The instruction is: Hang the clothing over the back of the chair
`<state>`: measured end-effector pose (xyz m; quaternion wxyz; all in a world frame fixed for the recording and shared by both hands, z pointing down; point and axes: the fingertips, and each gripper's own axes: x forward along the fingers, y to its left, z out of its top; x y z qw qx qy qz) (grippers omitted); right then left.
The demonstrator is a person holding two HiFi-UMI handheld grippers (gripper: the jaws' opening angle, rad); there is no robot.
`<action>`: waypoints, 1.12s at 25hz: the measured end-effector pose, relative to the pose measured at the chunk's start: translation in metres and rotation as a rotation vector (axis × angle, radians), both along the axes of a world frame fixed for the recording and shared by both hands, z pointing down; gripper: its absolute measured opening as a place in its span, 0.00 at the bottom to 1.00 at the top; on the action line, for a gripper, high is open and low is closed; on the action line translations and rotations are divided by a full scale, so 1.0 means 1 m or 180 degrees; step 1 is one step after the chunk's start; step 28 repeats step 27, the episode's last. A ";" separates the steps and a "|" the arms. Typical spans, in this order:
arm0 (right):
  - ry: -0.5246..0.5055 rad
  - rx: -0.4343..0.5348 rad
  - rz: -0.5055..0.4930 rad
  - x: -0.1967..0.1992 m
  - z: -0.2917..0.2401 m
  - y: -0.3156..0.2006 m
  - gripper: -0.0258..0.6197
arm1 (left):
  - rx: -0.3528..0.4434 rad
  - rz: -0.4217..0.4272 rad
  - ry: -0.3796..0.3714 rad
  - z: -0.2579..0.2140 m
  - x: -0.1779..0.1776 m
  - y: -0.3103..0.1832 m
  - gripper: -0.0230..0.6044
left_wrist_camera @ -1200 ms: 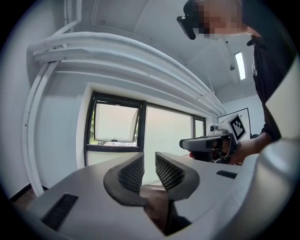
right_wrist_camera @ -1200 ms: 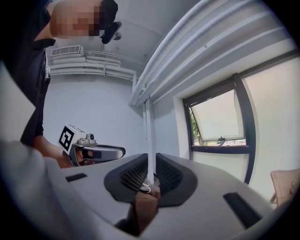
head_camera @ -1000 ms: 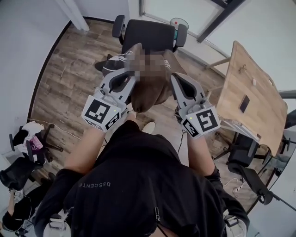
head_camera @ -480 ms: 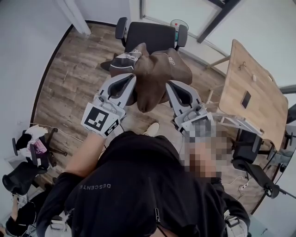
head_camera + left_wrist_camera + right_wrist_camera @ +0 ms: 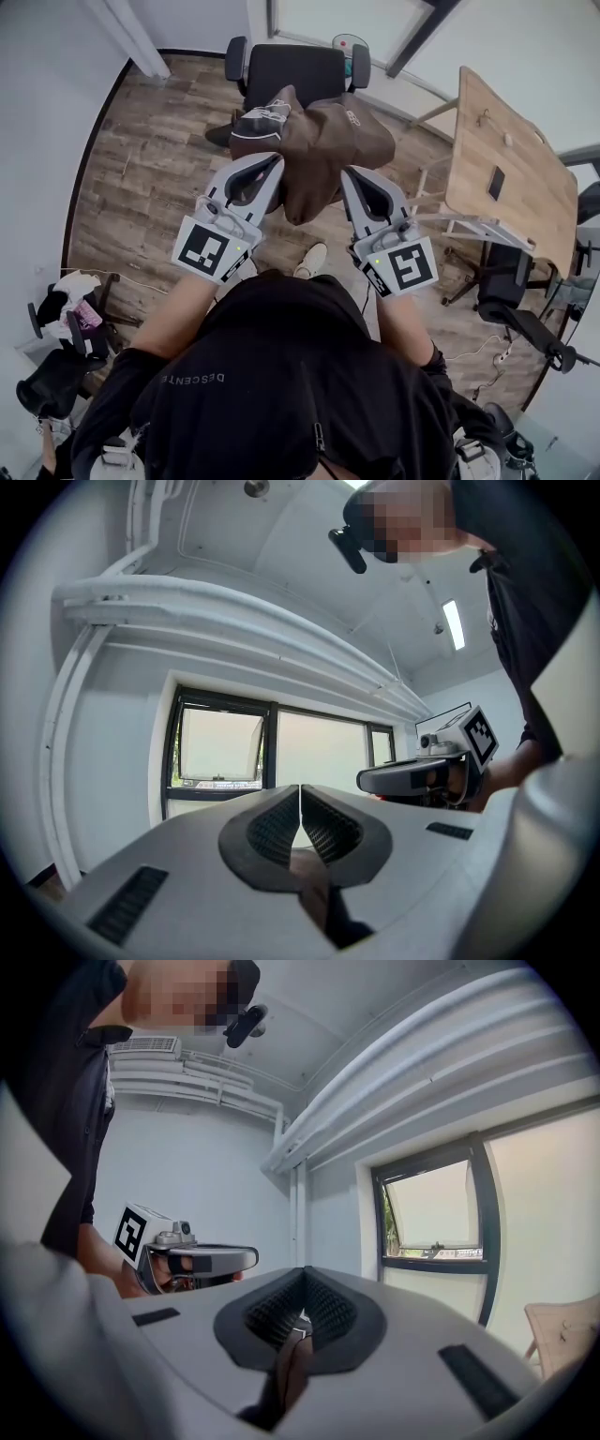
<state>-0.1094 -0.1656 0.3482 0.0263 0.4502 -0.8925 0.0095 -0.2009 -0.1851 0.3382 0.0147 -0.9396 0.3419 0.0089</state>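
A: Risks, starting from the clothing?

B: It hangs bunched, not spread. Laid over the chair back like that, it would likely land as a lump and slide off. Each grip also seems to take only a thin fold, so a tug could pull an edge free.

A: State of the fingers?

B: Left gripper: jaws pressed together, with a sliver of brown cloth pinched low between the pads. Right gripper: the same, closed on a narrow fold of the garment. Both show plainly in the gripper views.

A: Other hazards?

B: The low-hanging belly of cloth could catch an armrest on the way over. The black office chair may swivel or roll if nudged; that is a guess from its type.

A: Appearance of the garment?

B: Brown, soft, heavily creased. A grey-and-white printed strip sits at its upper left edge, and a small pale logo at upper right. It looks limp and light.

A: Position?

B: Upper centre of the head view, held up between the two grippers, just below the chair in the frame, above the wood floor. It is not yet over the chair. A wooden table stands at right, well apart.
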 end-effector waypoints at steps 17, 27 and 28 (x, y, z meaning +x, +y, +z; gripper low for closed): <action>-0.0060 -0.0081 0.0177 -0.013 0.001 0.003 0.05 | -0.0081 0.0137 -0.0018 0.007 -0.018 -0.003 0.07; -0.0086 -0.0084 0.0221 -0.011 0.001 0.000 0.05 | -0.0099 0.0131 -0.0029 0.009 -0.018 -0.005 0.07; -0.0086 -0.0084 0.0221 -0.011 0.001 0.000 0.05 | -0.0099 0.0131 -0.0029 0.009 -0.018 -0.005 0.07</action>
